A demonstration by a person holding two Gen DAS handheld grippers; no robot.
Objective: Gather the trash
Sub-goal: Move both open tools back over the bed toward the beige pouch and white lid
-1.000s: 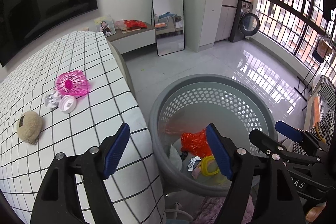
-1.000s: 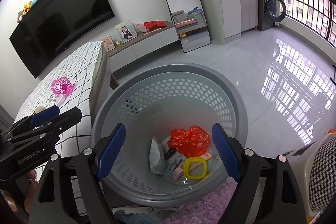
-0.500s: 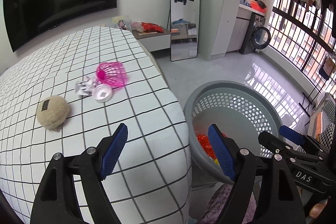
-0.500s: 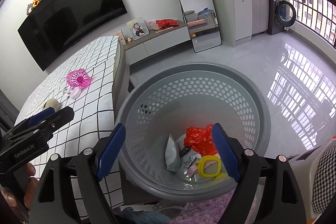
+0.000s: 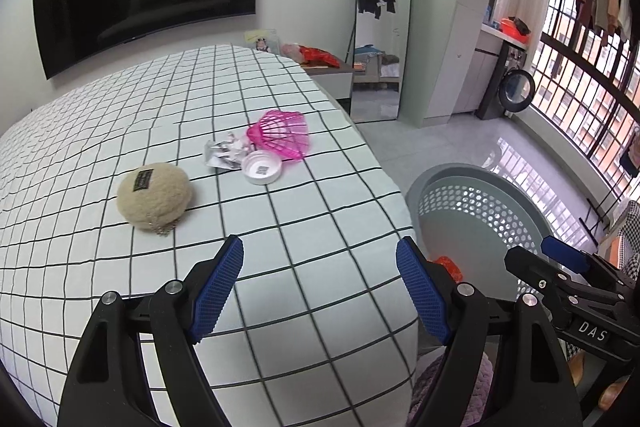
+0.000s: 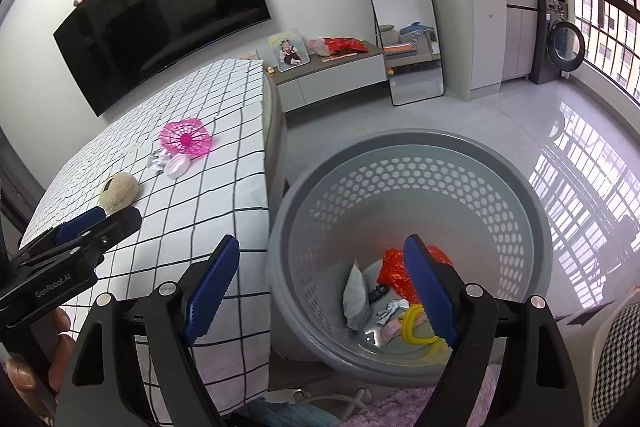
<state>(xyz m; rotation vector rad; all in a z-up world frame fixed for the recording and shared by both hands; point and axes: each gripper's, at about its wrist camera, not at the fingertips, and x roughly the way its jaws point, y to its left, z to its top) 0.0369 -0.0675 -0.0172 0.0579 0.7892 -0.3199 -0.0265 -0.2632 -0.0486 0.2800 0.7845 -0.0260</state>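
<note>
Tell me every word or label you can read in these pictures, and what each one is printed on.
"DAS": white letters on the black body of the right gripper, seen from the left wrist camera; the word may be cut off.
"GenRobot.AI": on the black body of the left gripper, seen from the right wrist camera.
Dark tag on the beige plush pouch: too small to read.
Printed code inside the white lid: unreadable.

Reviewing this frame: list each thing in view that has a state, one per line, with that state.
Left gripper: open, empty, over the checked bed.
Right gripper: open, empty, at the basket's rim.
Grey perforated plastic basket: upright, holding trash.
Pink plastic mesh basket: tipped on its side.
White round plastic lid: inner side up.
Crumpled silver foil wrapper: lying beside the lid.
Beige fluffy round pouch: lying flat, label up.
</note>
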